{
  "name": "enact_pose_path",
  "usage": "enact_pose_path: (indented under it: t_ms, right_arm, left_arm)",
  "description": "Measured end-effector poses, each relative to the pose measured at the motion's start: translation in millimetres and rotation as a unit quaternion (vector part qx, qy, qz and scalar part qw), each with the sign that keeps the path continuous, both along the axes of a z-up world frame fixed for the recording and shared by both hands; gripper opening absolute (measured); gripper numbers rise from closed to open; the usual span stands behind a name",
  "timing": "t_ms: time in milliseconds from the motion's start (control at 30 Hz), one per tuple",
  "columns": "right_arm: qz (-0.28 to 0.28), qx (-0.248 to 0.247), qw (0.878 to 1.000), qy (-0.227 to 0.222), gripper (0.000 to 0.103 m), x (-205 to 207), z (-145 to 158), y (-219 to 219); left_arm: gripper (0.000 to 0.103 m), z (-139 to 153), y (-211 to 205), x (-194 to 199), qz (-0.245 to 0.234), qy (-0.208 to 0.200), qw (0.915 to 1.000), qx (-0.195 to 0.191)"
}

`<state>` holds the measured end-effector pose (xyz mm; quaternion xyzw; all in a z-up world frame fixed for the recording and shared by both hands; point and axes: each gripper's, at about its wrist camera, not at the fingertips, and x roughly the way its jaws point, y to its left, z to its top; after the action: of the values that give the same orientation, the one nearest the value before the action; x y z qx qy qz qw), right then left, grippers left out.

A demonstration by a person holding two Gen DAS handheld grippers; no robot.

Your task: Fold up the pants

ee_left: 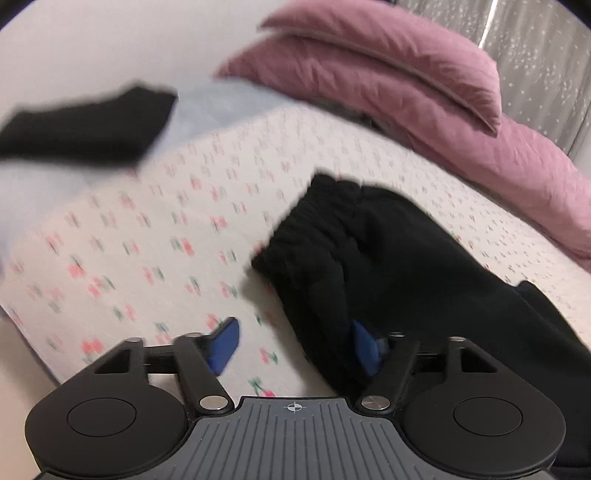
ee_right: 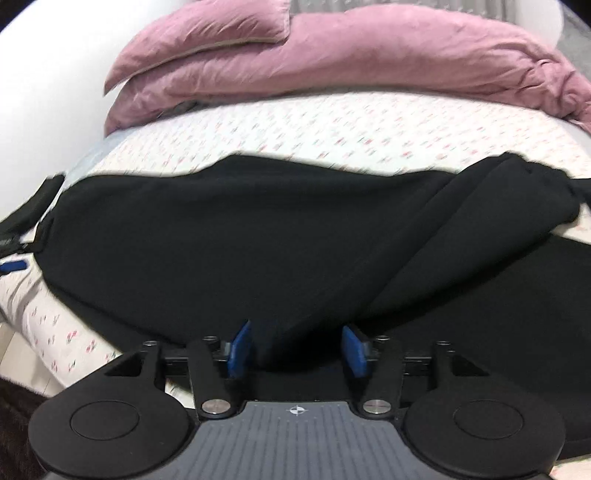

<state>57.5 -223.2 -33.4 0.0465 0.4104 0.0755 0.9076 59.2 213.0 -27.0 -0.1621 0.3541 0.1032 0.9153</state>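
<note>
black pants (ee_right: pixel 221 236) lie spread across a floral-sheeted bed (ee_right: pixel 332 122), waistband toward the left and legs running right, as two hand-held claws work the near edge. the right claw (ee_right: pixel 297 350) is spread wide with a ridge of the dark cloth rising between its blue pads (ee_right: pixel 240 347), not yet pinched. the left claw (ee_left: pixel 295 347), in a motion-blurred view, is also released, one blue pad over bare sheet and the other against the gathered elastic waistband (ee_left: pixel 314 229).

a clean fold likely depends on each claw closing on the full thickness of the edge, not just one layer, then lifting both ends level so the cloth carries over without twisting. a diagonal crease (ee_right: pixel 424 236) across the legs may want smoothing first.

a mauve duvet (ee_right: pixel 369 55) and pillow (ee_right: pixel 207 26) are heaped at the far side, well apart from the pants. another dark garment (ee_left: pixel 85 125) lies beyond the waistband on a pale blue cloth (ee_left: pixel 207 107), clear of the fold path.
</note>
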Motion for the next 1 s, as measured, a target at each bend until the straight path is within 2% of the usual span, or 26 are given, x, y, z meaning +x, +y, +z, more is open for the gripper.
enact_pose_path:
  t_ms: [100,167,267,367,533,633,867,1000]
  right_arm:
    - [-0.042,-0.017,0.999,-0.022,0.066,0,12,-16]
    - [-0.07,-0.033,0.996,-0.034,0.068,4,17,-28]
    - [-0.099,-0.07,0.992,-0.043,0.074,14,18,-43]
    - [-0.123,-0.108,0.986,-0.039,0.075,25,15,-58]
    - [-0.124,-0.135,0.983,-0.027,0.078,35,11,-75]
    - [-0.118,-0.135,0.983,-0.025,0.081,42,11,-82]
    - [-0.122,-0.093,0.988,-0.021,0.08,67,10,-106]
    - [-0.125,-0.067,0.989,-0.03,0.077,82,9,-121]
  left_arm:
    - [0.079,10,-10,-5,0.0,-0.022,0.9997,0.014]
    - [0.08,14,-22,-2,-0.022,-0.032,0.9992,0.011]
    - [0.086,17,-48,4,-0.081,-0.04,0.9959,0.005]
    - [0.089,18,-89,15,-0.161,-0.037,0.9861,0.016]
    - [0.09,16,-155,29,-0.264,-0.029,0.9637,0.025]
    - [0.09,16,-191,35,-0.315,-0.024,0.9487,0.01]
    - [0.09,11,-272,43,-0.44,-0.024,0.897,-0.03]
    - [0.087,4,-311,48,-0.49,-0.029,0.8691,-0.064]
